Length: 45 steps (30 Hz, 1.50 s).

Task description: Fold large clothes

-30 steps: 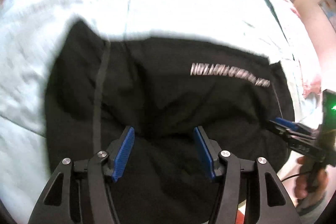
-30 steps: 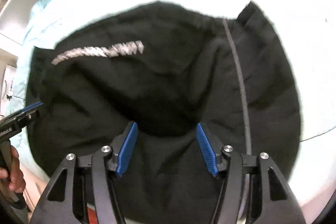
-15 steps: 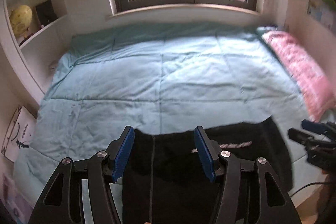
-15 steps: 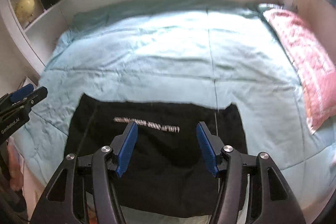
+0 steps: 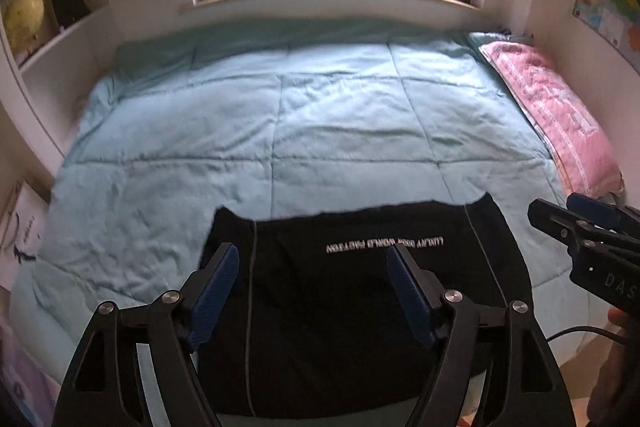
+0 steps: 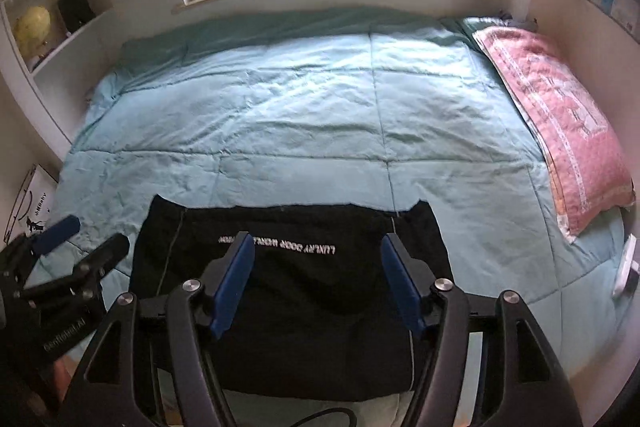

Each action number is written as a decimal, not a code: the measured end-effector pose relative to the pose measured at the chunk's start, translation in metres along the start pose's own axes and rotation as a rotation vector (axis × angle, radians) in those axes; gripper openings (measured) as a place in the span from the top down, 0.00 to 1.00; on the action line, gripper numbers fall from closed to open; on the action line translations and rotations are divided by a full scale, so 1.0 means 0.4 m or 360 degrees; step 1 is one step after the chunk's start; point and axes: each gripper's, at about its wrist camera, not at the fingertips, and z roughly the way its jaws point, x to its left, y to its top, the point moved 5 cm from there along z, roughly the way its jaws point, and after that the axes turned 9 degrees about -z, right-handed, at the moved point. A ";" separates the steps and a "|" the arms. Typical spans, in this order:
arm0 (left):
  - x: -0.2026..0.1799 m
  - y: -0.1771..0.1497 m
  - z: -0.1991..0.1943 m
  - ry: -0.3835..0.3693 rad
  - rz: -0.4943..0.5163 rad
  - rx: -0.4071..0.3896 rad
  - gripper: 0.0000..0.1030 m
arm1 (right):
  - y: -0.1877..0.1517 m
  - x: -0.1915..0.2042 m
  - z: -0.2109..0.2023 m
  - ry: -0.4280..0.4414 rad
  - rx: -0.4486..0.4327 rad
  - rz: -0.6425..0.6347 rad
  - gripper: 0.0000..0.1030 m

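Left wrist view: the left gripper (image 5: 312, 283) hangs empty over the bed, jaws opening wide with nothing between them; a second ago it sat low, right over the black garment (image 5: 360, 307). The right gripper (image 6: 316, 275) rose likewise and is opening too, also empty. That reads as a fold finished. Count: two grippers, one garment folded flat at the near edge of one blue quilt (image 5: 320, 123), one pink pillow (image 5: 552, 115)

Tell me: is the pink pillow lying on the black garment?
No, the pink pillow lies at the bed's right edge, apart from the black garment.
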 end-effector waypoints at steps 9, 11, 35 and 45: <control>0.000 -0.023 0.011 0.0024 0.0019 0.0009 0.25 | -0.055 0.014 0.072 0.0024 0.0158 0.0033 0.34; 0.003 -0.029 0.015 0.0017 0.0019 0.0025 0.25 | -0.063 0.018 0.078 0.0020 0.0178 0.0029 0.34; 0.065 -0.047 0.035 0.0076 -0.0057 0.0064 0.25 | -0.096 0.050 0.118 0.0067 0.0283 0.0034 0.34; 0.007 -0.051 0.064 -0.0011 0.0015 0.0085 0.25 | -0.123 0.008 0.130 0.0027 0.0329 0.0086 0.34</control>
